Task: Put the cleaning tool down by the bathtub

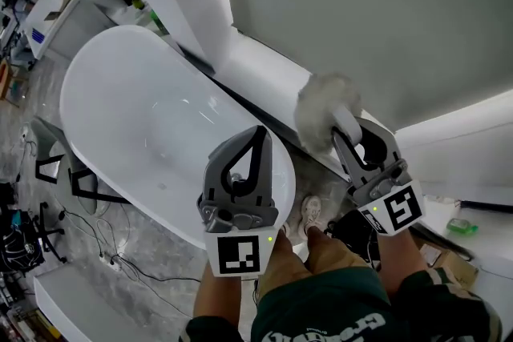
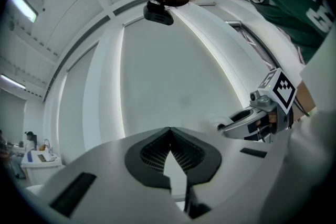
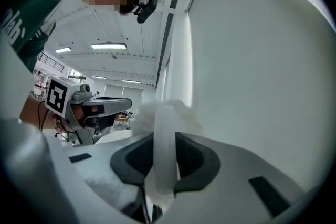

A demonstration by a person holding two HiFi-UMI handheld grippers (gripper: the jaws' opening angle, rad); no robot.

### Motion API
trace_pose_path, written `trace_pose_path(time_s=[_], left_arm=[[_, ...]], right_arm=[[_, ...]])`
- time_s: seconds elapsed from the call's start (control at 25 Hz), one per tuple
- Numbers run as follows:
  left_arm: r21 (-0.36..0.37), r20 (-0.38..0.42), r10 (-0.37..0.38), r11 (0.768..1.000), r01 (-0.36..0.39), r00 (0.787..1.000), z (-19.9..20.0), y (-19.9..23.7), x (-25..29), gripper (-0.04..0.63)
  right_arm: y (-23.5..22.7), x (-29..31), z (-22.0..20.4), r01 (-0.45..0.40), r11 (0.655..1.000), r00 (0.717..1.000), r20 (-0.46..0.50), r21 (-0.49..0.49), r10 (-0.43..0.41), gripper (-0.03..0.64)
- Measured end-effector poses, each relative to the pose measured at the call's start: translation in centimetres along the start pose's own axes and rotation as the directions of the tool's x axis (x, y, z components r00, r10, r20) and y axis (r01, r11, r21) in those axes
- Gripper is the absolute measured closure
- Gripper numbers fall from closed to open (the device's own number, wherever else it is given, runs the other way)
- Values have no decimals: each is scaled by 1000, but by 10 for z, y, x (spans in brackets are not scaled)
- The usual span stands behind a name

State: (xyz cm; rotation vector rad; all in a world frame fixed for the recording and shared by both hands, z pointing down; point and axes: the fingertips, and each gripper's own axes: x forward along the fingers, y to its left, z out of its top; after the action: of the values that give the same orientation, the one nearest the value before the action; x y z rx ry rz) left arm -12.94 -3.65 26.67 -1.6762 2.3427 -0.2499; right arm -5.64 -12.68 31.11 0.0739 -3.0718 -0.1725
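Note:
The cleaning tool is a fluffy white duster (image 1: 325, 110) on a flat white handle (image 3: 164, 152). My right gripper (image 1: 346, 138) is shut on that handle, and the fluffy head (image 3: 167, 112) sticks out past the jaws toward the grey wall. It hangs over the white ledge (image 1: 268, 64) beside the right end of the white bathtub (image 1: 152, 120). My left gripper (image 1: 258, 132) is over the tub's near rim with its jaws shut and nothing between them. In the left gripper view the pads (image 2: 157, 152) meet at the tips, and the right gripper (image 2: 260, 118) shows off to the right.
The person's shoes (image 1: 311, 212) stand on the marble floor between tub and ledge. Black cables (image 1: 120, 256) trail on the floor to the tub's left. A green bottle (image 1: 461, 226) lies at the far right. A white cabinet (image 1: 52, 12) with small items stands at upper left.

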Motion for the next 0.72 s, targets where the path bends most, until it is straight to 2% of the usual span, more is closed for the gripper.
trace_pose_path(time_s=[0.28,0.52,0.72], left_arm=[[-22,39,6,1000,-5,999,-28,12,5,589],[-42,23,18,999,-17,1000,-53,21,7,589],[-35,-7,40,999,-41,999,-75,18,16,590]], right_arm=[[3,30,-33,14,999,999,-41,-39,-16,520],[-1,57,-60,3,999,998,-58,-48,-5,520],[-13,78,-106,-31,999,993,-116,-42,25,520]])
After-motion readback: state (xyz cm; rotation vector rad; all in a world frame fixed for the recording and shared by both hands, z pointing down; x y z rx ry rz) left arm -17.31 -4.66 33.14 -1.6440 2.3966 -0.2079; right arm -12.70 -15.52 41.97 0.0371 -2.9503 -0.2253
